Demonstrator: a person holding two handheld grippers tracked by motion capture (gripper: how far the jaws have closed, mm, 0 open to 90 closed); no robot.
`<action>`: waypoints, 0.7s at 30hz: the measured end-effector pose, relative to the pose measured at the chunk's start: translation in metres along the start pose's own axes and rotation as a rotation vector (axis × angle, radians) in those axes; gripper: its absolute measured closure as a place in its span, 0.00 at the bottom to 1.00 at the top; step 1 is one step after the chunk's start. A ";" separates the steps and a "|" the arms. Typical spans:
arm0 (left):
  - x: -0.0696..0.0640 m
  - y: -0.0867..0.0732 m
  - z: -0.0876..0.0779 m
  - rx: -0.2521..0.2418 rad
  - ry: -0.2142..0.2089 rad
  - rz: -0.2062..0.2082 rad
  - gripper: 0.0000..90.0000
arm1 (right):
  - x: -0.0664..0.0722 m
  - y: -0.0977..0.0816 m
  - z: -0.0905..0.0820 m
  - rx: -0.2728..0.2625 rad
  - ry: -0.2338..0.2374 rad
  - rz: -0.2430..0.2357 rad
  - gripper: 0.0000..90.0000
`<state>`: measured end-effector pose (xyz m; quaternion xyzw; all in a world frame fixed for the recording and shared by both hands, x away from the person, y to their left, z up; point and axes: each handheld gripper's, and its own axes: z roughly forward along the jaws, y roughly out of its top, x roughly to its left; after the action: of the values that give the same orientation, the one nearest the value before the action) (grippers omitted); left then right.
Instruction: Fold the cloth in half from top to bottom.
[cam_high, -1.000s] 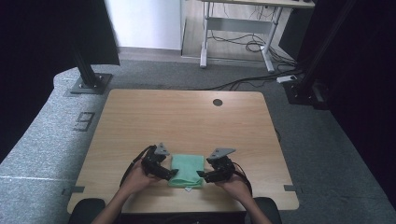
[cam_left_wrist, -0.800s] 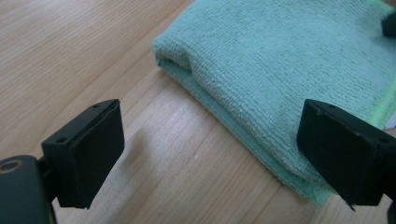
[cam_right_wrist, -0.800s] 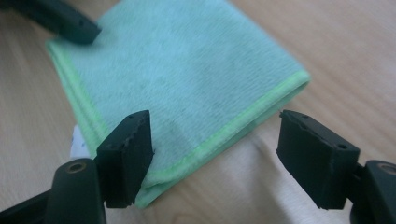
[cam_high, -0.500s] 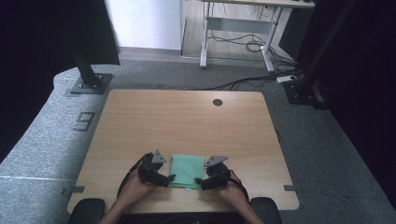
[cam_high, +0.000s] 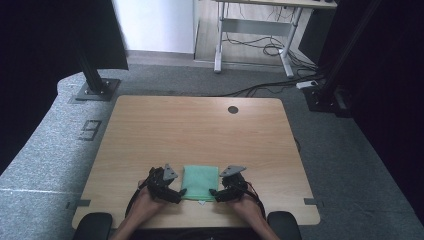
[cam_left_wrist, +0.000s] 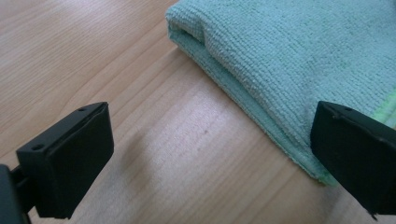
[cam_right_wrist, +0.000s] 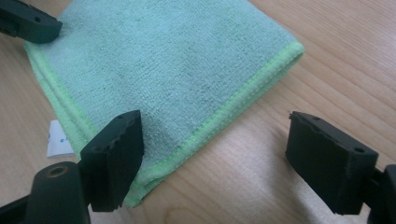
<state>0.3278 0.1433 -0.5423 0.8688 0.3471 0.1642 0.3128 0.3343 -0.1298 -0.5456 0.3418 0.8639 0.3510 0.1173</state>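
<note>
Both tools, left tool (cam_high: 172, 192) and right tool (cam_high: 220, 192), are resting with jaws spread apart, flanking a folded green microfibre cloth (cam_high: 200, 182). It is lying on the light wooden surface (cam_high: 200, 130), near its front edge.

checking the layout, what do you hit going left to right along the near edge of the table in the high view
left gripper → folded green cloth → right gripper, all on the wooden table. Both grippers sit open at the cloth's near corners.

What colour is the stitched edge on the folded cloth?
Bright lime green, on a pale teal cloth; clearest in the right gripper view.
</note>
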 end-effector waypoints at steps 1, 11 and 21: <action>0.002 0.001 0.002 -0.002 -0.004 -0.012 0.00 | -0.001 0.000 0.000 0.001 -0.003 0.002 0.22; 0.020 0.009 0.017 -0.024 -0.035 -0.074 0.00 | -0.023 0.009 0.011 -0.013 -0.043 0.048 0.15; 0.034 0.022 0.031 -0.016 -0.043 -0.116 0.00 | -0.044 0.018 0.020 -0.015 -0.074 0.080 0.08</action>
<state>0.3786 0.1415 -0.5489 0.8480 0.3886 0.1298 0.3361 0.3851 -0.1393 -0.5497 0.3879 0.8419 0.3489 0.1378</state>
